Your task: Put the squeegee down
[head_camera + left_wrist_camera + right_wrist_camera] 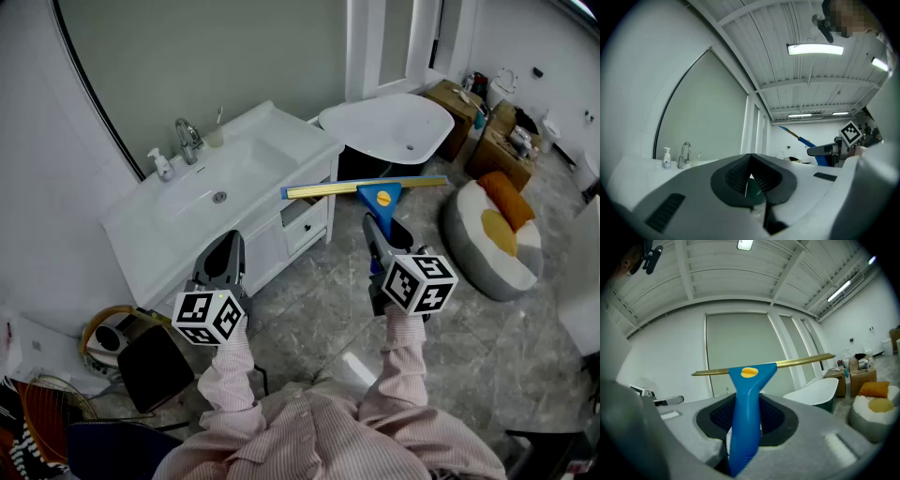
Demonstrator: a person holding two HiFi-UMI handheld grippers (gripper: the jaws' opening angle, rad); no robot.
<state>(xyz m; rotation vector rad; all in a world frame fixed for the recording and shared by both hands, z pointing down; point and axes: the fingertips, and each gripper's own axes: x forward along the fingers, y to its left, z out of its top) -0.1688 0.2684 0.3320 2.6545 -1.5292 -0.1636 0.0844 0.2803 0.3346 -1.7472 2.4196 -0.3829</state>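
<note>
Bench (pixel 141 230): off to my left, so letting go now would send the squeegee (pixel 380 194) to the floor (pixel 478 347).
Squeegee: in the air, handle clamped in my right hand-held gripper (pixel 380 234); its long blade could clip the bench edge as I swing.
Left hand-held gripper (pixel 750 180): closed, empty; no catch.

A white sink cabinet (pixel 141 246) stands under a big arched mirror (pixel 216 66). Right of it sits a white bathtub (pixel 389 127), with cardboard boxes (pixel 497 150) farther right on the grey stone floor (pixel 319 309).
</note>
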